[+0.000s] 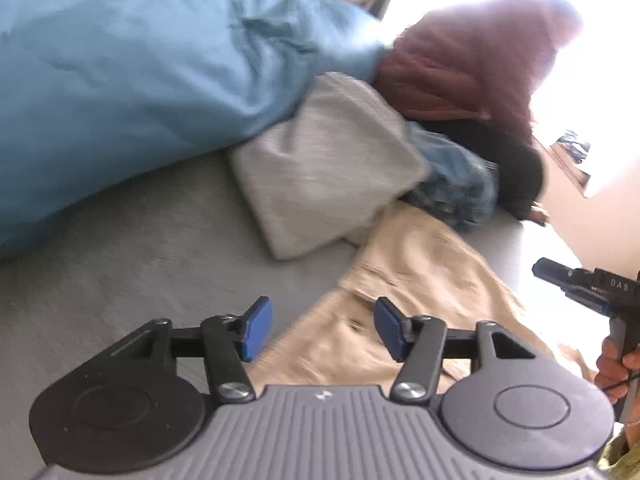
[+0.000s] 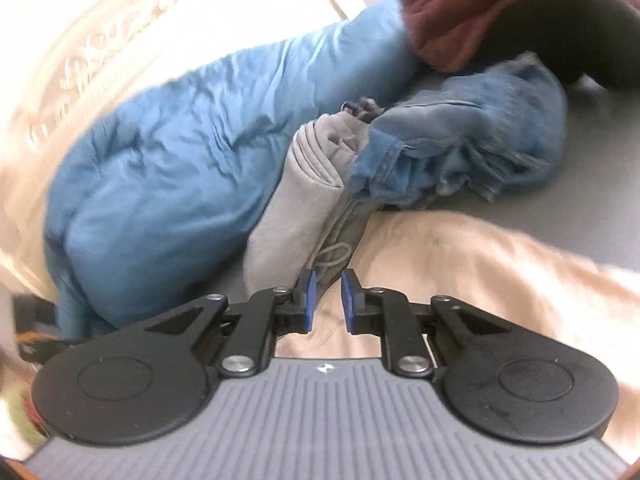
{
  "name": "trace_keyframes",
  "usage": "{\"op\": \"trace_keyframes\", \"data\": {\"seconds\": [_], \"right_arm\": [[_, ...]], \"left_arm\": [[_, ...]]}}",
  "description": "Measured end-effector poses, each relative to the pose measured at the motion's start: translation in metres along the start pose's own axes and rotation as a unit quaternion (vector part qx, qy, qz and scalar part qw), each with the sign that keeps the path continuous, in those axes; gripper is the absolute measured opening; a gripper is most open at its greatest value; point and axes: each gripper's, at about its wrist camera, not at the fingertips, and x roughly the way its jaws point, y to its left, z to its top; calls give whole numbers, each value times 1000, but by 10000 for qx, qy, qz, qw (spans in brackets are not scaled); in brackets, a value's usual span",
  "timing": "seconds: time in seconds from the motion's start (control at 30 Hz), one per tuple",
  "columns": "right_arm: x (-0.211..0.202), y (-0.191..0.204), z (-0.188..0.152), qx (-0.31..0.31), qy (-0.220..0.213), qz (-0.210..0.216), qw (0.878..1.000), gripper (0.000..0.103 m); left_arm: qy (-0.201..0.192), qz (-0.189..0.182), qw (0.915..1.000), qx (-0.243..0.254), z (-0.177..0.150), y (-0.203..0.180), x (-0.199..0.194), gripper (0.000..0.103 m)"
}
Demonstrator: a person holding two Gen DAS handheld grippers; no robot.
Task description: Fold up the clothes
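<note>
Beige trousers (image 1: pixel 420 292) stretch lower-left to right; left gripper (image 1: pixel 318 330) wide open, right gripper (image 2: pixel 328 300) slightly open, both empty.

Motion blur; grey garment (image 1: pixel 320 168) partly under blue duvet (image 1: pixel 132 80).

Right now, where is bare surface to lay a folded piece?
Bare grey surface lies left of the beige garment, below the blue jacket and grey garment. A smaller patch sits right of the denim. The far pile is crowded.
</note>
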Motion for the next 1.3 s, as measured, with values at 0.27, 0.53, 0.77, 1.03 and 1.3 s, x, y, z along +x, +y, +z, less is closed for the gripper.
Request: {"op": "trace_keyframes", "data": {"seconds": [0.27, 0.53, 0.77, 1.03, 1.3], "right_arm": [[-94, 4, -82, 872, -83, -353, 9955, 15], [-208, -4, -181, 731, -134, -2391, 9682, 22], [-290, -64, -268, 2207, -281, -3141, 9230, 25], [-262, -76, -257, 2085, -388, -2743, 9380, 28], [-196, -47, -227, 957, -310, -2500, 9630, 28]], "left_arm": [[204, -579, 9962, 616, -57, -80, -13, 62], [1070, -638, 9856, 1144, -154, -145, 6, 64], [1875, -493, 9691, 1525, -236, -177, 20, 64], [1482, -162, 9758, 1601, -258, -195, 12, 63], [162, 216, 9758, 2171, -232, -236, 54, 66]]}}
